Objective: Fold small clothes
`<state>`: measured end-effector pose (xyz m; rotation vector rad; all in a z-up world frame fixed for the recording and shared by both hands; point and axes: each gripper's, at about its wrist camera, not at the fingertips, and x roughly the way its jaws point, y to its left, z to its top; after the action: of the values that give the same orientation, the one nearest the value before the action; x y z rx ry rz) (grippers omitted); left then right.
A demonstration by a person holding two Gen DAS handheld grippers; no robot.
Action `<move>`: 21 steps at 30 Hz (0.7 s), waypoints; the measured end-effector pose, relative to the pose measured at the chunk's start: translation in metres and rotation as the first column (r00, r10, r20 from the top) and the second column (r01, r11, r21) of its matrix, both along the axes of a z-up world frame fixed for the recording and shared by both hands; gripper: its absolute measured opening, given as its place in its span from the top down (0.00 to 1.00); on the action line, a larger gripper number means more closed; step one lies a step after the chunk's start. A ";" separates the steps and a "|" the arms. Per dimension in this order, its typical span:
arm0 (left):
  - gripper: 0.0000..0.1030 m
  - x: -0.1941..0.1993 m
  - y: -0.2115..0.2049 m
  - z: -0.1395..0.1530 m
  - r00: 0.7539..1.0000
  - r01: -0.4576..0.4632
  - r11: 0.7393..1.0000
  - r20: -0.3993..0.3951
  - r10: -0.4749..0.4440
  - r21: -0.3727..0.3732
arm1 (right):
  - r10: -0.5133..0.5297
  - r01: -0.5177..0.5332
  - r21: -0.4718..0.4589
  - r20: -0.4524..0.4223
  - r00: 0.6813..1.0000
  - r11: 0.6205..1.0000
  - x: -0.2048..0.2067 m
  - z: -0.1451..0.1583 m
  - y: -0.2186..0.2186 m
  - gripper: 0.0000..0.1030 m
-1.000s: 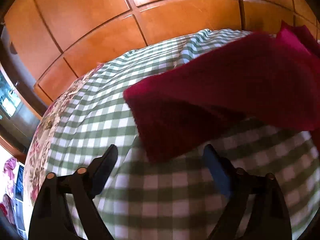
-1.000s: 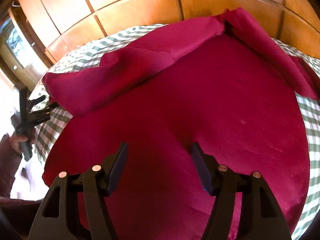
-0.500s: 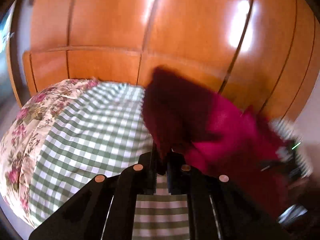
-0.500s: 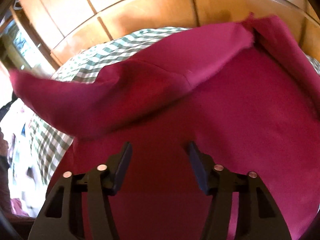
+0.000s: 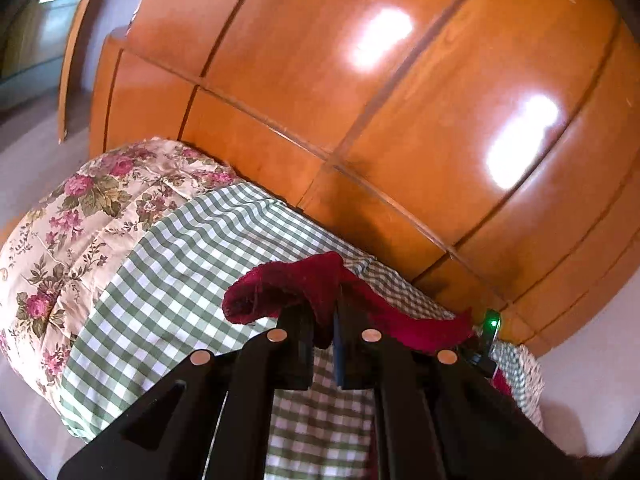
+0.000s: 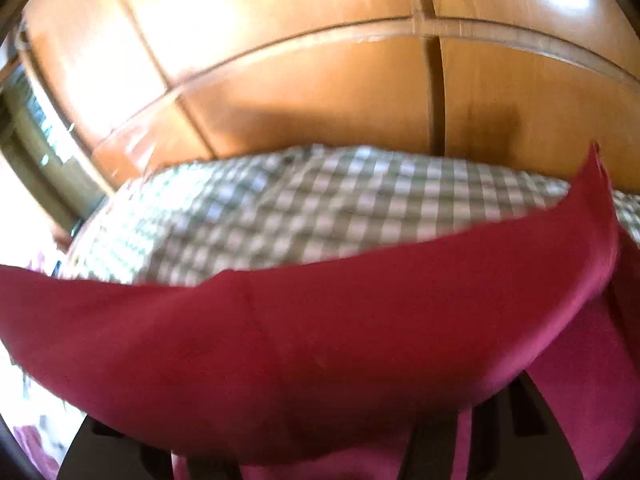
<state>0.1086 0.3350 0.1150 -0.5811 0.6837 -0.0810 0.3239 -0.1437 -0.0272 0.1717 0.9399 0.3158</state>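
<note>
A dark red cloth (image 5: 304, 284) is pinched at one edge between the closed fingers of my left gripper (image 5: 323, 320) and held above the green checked sheet (image 5: 168, 280). In the right wrist view the same red cloth (image 6: 320, 348) sweeps across the lower frame in a blurred fold and covers my right gripper (image 6: 320, 456). Only dark parts of its frame show under the cloth, so its jaws are hidden.
The green checked sheet (image 6: 304, 208) covers a bed with a floral quilt (image 5: 72, 220) at its left end. Glossy wooden wardrobe panels (image 5: 400, 120) stand right behind the bed. A small device with a green light (image 5: 491, 325) sits at the right.
My left gripper closed on the cloth's edge and lifted it up and over toward the right. The cloth fold has swept over my right gripper, which was open on the cloth before.
</note>
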 end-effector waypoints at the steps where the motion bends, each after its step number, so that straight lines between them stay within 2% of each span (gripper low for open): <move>1: 0.95 0.010 0.004 0.000 1.000 -0.007 1.000 -0.019 0.007 -0.014 | -0.017 0.017 -0.009 0.004 1.000 1.000 0.010 0.002 0.001 0.49; 4: 0.94 0.048 0.022 -0.008 0.992 -0.069 0.996 -0.107 0.063 -0.057 | -0.048 0.048 -0.009 -0.012 0.999 0.999 0.042 0.004 0.007 0.49; 7: 0.94 0.086 0.041 -0.025 0.968 -0.173 0.984 -0.195 0.159 -0.054 | -0.105 0.105 0.020 -0.017 0.994 0.994 0.060 0.007 0.001 0.49; 8: 0.92 0.096 0.049 -0.033 0.954 -0.216 0.975 -0.222 0.201 -0.049 | -0.116 0.116 0.026 -0.018 0.993 0.993 0.062 0.008 -0.001 0.49; 10: 0.90 0.112 0.072 -0.055 0.908 -0.337 0.941 -0.275 0.315 -0.034 | -0.108 0.109 0.039 -0.019 0.994 0.993 0.059 0.009 -0.003 0.49; 11: 0.84 0.115 0.079 -0.061 0.889 -0.376 0.927 -0.282 0.360 -0.002 | -0.098 0.099 0.036 -0.015 0.995 0.994 0.056 0.009 -0.004 0.48; 12: 0.75 0.115 0.087 -0.069 0.857 -0.431 0.901 -0.295 0.423 0.039 | -0.085 0.086 0.023 -0.009 0.996 0.996 0.049 0.008 -0.004 0.46; 13: 0.73 0.112 0.094 -0.079 0.837 -0.467 0.884 -0.305 0.454 0.034 | -0.073 0.073 0.018 -0.005 0.997 0.997 0.041 0.007 -0.005 0.45; 15: 0.72 0.105 0.098 -0.097 0.827 -0.478 0.878 -0.328 0.456 0.014 | -0.047 0.047 0.015 -0.003 0.999 0.999 0.025 0.004 -0.007 0.45; 17: 0.66 0.097 0.089 -0.111 0.830 -0.453 0.890 -0.340 0.442 0.053 | -0.028 0.028 0.013 -0.001 1.000 1.000 0.004 -0.001 -0.010 0.45; 18: 0.58 0.092 0.080 -0.120 0.843 -0.418 0.907 -0.349 0.409 0.055 | -0.022 0.022 0.010 -0.005 1.000 1.000 -0.010 -0.004 -0.012 0.40; 20: 0.50 0.084 0.063 -0.140 0.869 -0.351 0.936 -0.361 0.338 0.031 | -0.008 0.008 0.009 -0.010 1.000 1.000 -0.036 -0.009 -0.019 0.39; 21: 0.46 0.081 0.055 -0.147 0.868 -0.337 0.941 -0.374 0.326 0.039 | 0.009 -0.009 0.003 -0.018 1.000 1.000 -0.051 -0.012 -0.019 0.39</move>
<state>0.1900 0.3896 -0.0320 -0.7440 0.9460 0.3542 0.2734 -0.1628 -0.0391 0.1732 0.9581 0.3240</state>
